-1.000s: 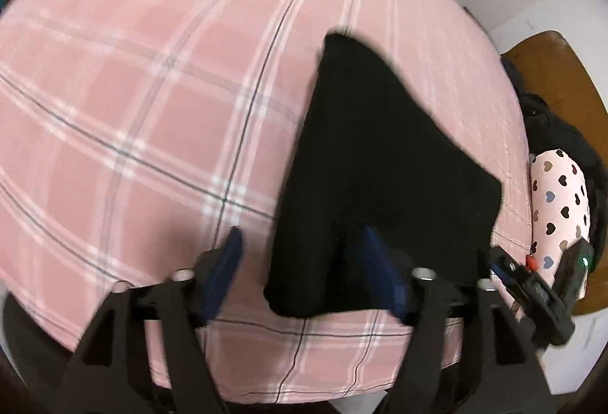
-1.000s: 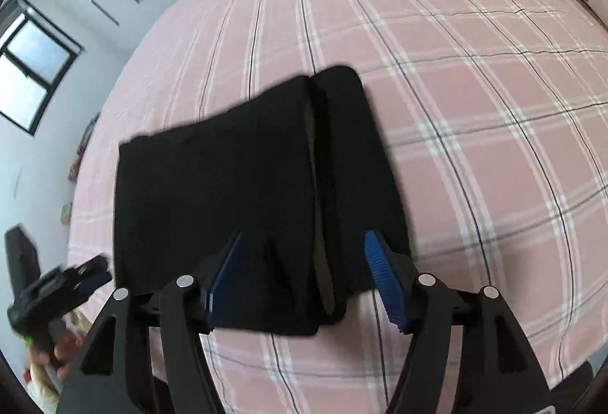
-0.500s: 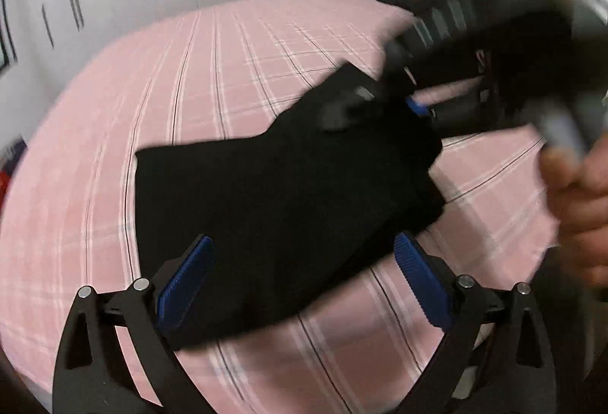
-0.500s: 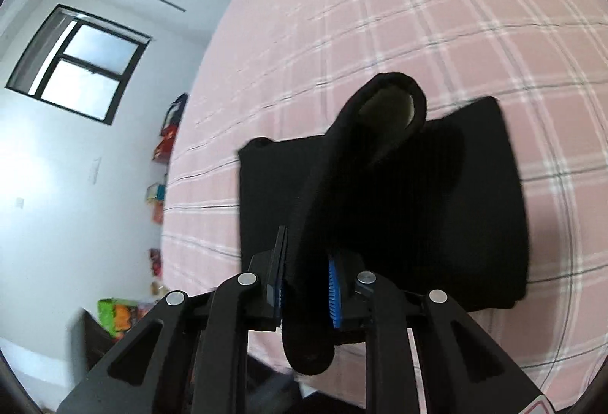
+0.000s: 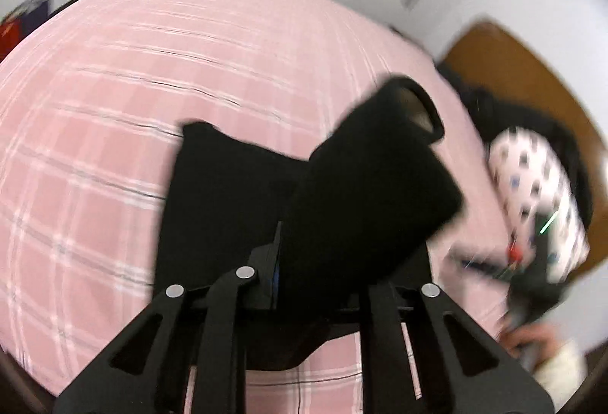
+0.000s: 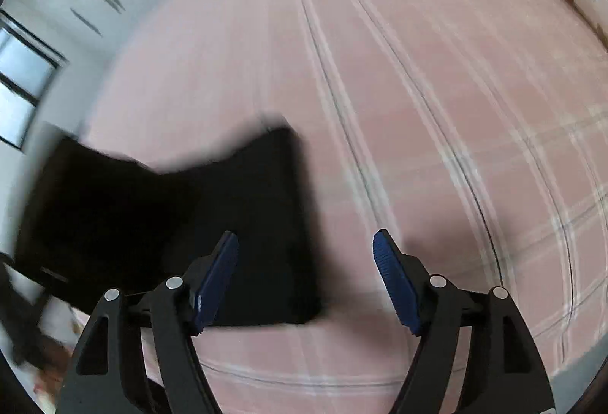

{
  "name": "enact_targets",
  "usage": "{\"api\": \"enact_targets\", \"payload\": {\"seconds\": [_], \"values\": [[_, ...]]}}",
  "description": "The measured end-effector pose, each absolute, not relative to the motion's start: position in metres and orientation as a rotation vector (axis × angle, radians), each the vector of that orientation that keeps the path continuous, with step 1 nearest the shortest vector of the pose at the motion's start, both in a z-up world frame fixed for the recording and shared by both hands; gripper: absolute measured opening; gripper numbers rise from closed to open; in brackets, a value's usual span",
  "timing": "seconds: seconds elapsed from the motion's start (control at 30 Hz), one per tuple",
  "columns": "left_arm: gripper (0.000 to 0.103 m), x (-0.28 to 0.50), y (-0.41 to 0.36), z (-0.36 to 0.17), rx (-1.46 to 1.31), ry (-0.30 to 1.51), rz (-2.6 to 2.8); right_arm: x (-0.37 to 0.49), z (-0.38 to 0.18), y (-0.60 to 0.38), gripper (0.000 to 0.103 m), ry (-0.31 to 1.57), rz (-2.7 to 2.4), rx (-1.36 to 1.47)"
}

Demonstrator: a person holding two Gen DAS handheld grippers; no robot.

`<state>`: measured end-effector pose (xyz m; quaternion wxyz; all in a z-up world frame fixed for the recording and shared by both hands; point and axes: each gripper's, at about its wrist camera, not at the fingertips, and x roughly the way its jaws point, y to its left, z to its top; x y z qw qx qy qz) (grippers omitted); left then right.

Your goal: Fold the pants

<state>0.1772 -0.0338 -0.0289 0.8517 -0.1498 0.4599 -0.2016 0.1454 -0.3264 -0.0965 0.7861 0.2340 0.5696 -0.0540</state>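
Observation:
The black pants (image 5: pixel 228 208) lie folded on the pink plaid bed (image 5: pixel 114 91). My left gripper (image 5: pixel 315 262) is shut on a thick folded end of the pants (image 5: pixel 372 193) and holds it raised above the rest. In the right wrist view the pants (image 6: pixel 243 224) lie at the lower left on the bed (image 6: pixel 418 110). My right gripper (image 6: pixel 306 277) is open and empty, its left fingertip over the pants' right edge. The right gripper also shows blurred in the left wrist view (image 5: pixel 532 269).
A white pillow with heart prints (image 5: pixel 532 193) lies at the bed's right end by a wooden headboard (image 5: pixel 524 72). Dark clothing (image 5: pixel 494 106) lies beside it. White cupboards stand behind the bed. A window (image 6: pixel 19 87) is at the left.
My right gripper has let go of the pants' fold and opened, moving right. My left gripper has shut on the raised fold and now holds it up.

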Motion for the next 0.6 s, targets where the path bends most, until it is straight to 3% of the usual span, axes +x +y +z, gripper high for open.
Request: {"api": "enact_targets", "payload": {"seconds": [0.07, 0.13, 0.23, 0.33, 0.47, 0.5, 0.57, 0.6], "values": [[0.015, 0.178, -0.008, -0.016, -0.349, 0.941, -0.387, 0.148, -0.121, -0.311, 0.069, 1.263, -0.060, 0.536], [0.015, 0.177, 0.010, -0.002, -0.338, 0.908, -0.344, 0.150, -0.129, -0.295, 0.031, 1.248, -0.014, 0.584], [0.015, 0.175, 0.043, 0.020, -0.370, 0.872, -0.282, 0.146, -0.103, -0.284, 0.018, 1.210, -0.015, 0.544], [0.015, 0.170, 0.070, 0.036, -0.387, 0.855, -0.264, 0.116, -0.061, -0.285, 0.017, 1.158, 0.025, 0.554], [0.015, 0.162, 0.085, 0.034, -0.370, 0.877, -0.240, 0.093, -0.064, -0.297, 0.018, 1.208, -0.062, 0.471], [0.015, 0.162, 0.084, 0.026, -0.369, 0.892, -0.233, 0.091, -0.083, -0.304, 0.022, 1.233, -0.115, 0.457], [0.015, 0.163, 0.085, 0.010, -0.389, 0.929, -0.226, 0.088, -0.117, -0.317, 0.040, 1.311, -0.191, 0.485], [0.015, 0.162, 0.085, 0.003, -0.391, 0.944, -0.213, 0.081, -0.110, -0.319, 0.041, 1.260, -0.228, 0.520]]}}
